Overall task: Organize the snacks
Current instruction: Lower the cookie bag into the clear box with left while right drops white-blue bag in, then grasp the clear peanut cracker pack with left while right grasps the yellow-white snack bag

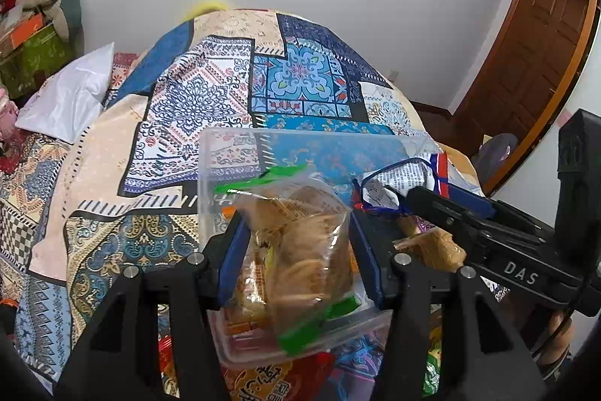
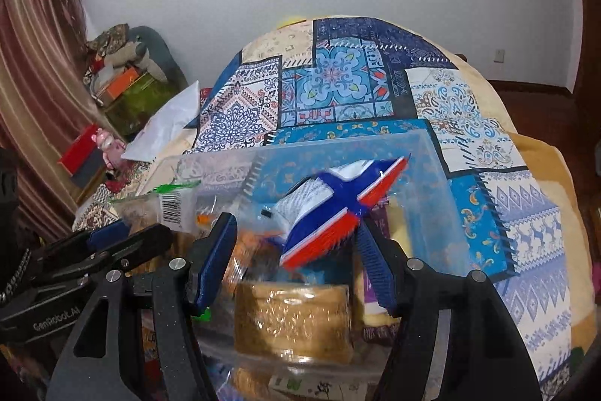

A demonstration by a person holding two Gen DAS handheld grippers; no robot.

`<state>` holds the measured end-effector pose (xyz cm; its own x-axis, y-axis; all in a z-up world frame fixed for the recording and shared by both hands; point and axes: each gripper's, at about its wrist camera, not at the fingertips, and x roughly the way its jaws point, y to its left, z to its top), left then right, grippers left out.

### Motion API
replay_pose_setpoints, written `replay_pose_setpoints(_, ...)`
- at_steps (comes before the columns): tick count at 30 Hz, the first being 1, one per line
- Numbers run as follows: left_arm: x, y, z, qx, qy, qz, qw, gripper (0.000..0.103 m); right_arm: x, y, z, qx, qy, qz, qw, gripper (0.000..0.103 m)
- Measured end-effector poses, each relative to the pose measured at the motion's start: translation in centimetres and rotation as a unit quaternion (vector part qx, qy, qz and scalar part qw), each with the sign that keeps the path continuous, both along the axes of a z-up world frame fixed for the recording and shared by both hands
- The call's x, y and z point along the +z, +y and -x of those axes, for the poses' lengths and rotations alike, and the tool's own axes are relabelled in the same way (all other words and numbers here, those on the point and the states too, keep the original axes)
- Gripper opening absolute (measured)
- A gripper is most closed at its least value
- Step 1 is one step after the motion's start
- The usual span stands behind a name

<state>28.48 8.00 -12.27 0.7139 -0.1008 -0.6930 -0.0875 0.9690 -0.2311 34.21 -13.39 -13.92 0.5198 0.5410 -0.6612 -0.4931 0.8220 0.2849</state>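
Snacks: left tool (image 1: 296, 247) grips green-sealed bag (image 1: 300, 250); right tool (image 2: 296, 258) grips blue-red packet (image 2: 338, 213).

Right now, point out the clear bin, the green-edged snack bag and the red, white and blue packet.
clear bin (image 1: 233, 156), left wrist view, far left wall
green-edged snack bag (image 1: 300, 243), left wrist view, clear middle
red, white and blue packet (image 2: 338, 209), right wrist view, blue stripe
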Motion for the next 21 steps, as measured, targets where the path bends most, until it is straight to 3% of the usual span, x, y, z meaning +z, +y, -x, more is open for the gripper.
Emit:
replay_pose_setpoints(5,1.9,0.2,1.6,0.006,-0.021,-0.004,0.9998,0.066,0.9,-1.0,1.1,0.0,-0.011,-0.002,1.0,0.063)
replay_pose_setpoints(13,4.9,0.6,5.7,0.016,-0.044,-0.028,0.9985,0.075,3.8,-3.3,4.5,-0.003,-0.049,-0.01,0.999,0.069)
replay_pose_setpoints(21,4.7,1.5,10.9,0.018,-0.024,-0.058,0.9979,0.083,4.2,-5.7,8.0,-0.008,-0.061,-0.001,0.998,0.078)
